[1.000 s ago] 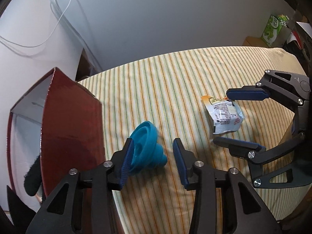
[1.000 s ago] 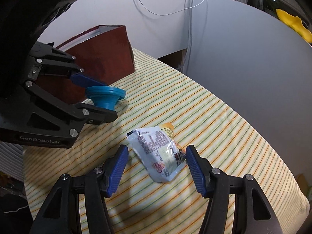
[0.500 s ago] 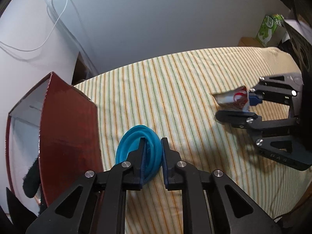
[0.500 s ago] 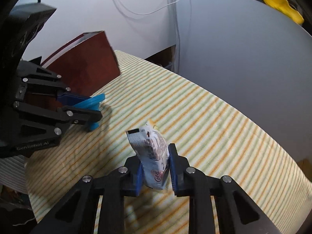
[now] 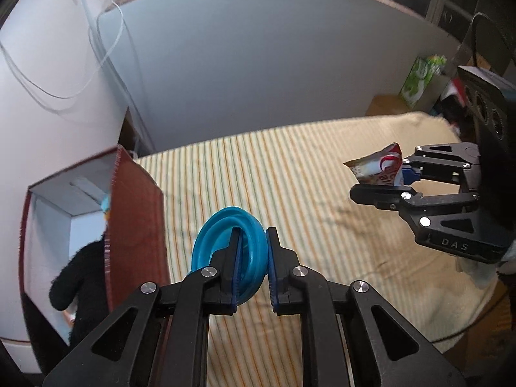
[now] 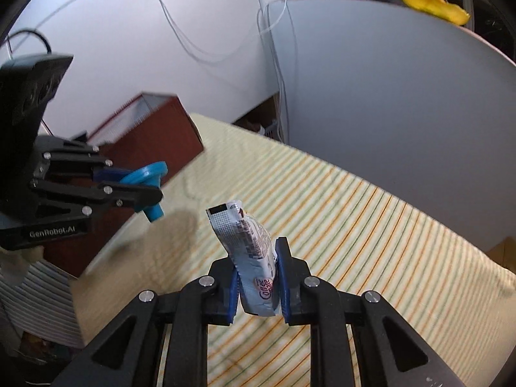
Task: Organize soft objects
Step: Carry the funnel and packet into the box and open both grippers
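My left gripper (image 5: pixel 252 242) is shut on a blue collapsible funnel (image 5: pixel 222 242) and holds it above the striped tablecloth (image 5: pixel 290 193). The funnel also shows in the right wrist view (image 6: pixel 146 174), with the left gripper (image 6: pixel 142 183) around it. My right gripper (image 6: pixel 256 271) is shut on a silver Coffee-mate sachet (image 6: pixel 251 251), lifted off the cloth. In the left wrist view the sachet (image 5: pixel 377 167) sticks out of the right gripper (image 5: pixel 403 180) at the right.
A dark red open box (image 5: pixel 135 213) stands at the table's left edge with a black plush toy (image 5: pixel 74 277) inside; it also shows in the right wrist view (image 6: pixel 161 135). A grey panel (image 5: pixel 258 80) stands behind the table. A green carton (image 5: pixel 419 80) is at the far right.
Both grippers closed on their objects and lifted them off the cloth: the left on the funnel, the right on the sachet. Both now sit higher than half a second ago.
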Demonstrator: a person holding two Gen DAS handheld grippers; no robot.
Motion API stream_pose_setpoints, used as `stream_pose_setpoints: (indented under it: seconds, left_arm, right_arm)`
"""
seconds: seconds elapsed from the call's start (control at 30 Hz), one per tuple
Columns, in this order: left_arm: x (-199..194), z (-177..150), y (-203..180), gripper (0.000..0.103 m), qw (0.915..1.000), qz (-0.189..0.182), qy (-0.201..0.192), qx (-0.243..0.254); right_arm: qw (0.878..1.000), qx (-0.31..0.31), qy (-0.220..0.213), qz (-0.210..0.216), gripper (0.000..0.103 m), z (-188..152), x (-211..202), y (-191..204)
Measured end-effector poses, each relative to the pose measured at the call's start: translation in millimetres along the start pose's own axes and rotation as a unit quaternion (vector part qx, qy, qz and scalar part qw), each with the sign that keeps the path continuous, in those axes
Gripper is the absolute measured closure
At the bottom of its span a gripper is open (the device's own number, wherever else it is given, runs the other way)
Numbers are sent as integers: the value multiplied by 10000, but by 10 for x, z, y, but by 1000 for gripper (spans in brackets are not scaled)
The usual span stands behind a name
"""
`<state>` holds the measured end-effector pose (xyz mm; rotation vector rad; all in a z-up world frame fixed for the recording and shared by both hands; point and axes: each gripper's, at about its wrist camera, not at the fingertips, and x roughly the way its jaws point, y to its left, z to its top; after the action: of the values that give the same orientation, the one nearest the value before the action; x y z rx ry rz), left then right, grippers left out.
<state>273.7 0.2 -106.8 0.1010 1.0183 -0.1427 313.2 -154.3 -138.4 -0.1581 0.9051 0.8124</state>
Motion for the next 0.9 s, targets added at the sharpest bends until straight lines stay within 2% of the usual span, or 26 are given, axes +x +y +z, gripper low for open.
stream_pose_setpoints:
  seconds: [0.13, 0.27, 0.5, 0.63, 0.73, 0.9]
  left_arm:
    - [-329, 30, 148, 91, 9993, -133, -320, -103]
    - [-663, 27, 413, 91, 9974, -143, -644, -275]
    - [-1080, -39, 1069, 91, 9910, 171, -1108, -731]
    - [-1141, -58, 1311, 91, 9879, 407, -1178, -919]
    - [-1148, -4, 1557, 91, 9856, 411, -1194, -1127]
    - [-990, 51, 1817, 91, 9826, 493, -1105, -1408]
  right_arm:
    - [9998, -73, -195, -32, 85, 188, -226, 157]
    - [9992, -102, -376, 116, 85, 461, -368, 336]
    - [9977, -322, -477, 353, 85, 902, -304, 779]
    - [9967, -384, -425, 575, 85, 1119, -91, 1035]
    - [9956, -416, -356, 761, 85, 1238, 80, 1214]
    - [9944, -612, -171, 842, 85, 1325, 363, 1491]
